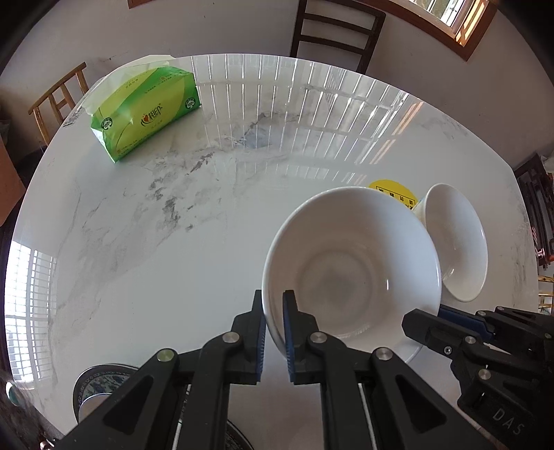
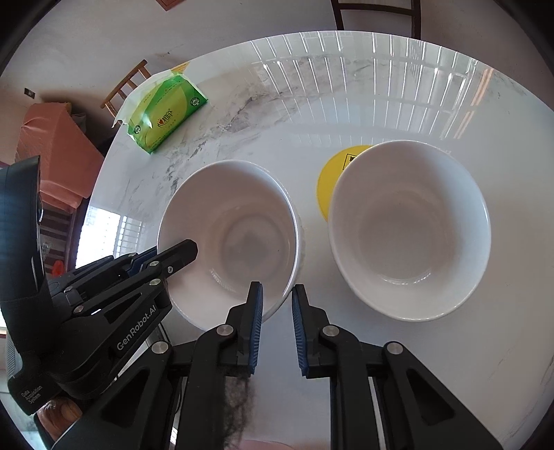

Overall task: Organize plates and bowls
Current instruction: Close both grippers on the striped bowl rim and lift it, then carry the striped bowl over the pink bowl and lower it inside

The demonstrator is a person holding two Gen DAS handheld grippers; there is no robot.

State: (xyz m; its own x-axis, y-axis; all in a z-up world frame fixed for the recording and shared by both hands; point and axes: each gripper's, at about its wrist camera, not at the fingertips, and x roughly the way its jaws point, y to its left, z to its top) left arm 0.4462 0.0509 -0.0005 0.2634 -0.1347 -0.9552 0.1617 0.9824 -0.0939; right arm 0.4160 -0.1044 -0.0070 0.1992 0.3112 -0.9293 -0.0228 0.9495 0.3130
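A white bowl [image 1: 349, 270] stands near the front of the marble table [image 1: 173, 242]. My left gripper [image 1: 273, 297] is shut on its near left rim, one pad inside the wall and one outside. My right gripper [image 2: 277, 290] is shut on the same bowl [image 2: 232, 228], pinching its near right rim. Each gripper shows in the other's view, the right gripper [image 1: 426, 322] at one side and the left gripper [image 2: 183, 251] at the other. A second white rim [image 1: 412, 353] peeks out under this bowl. Another white bowl [image 2: 408, 228] stands apart to the right.
A yellow round disc [image 2: 329, 180] lies behind the right bowl. A green tissue pack [image 1: 145, 110] sits at the far left of the table. A blue patterned plate [image 1: 100, 380] lies at the near left edge. Wooden chairs [image 1: 336, 31] stand around the table.
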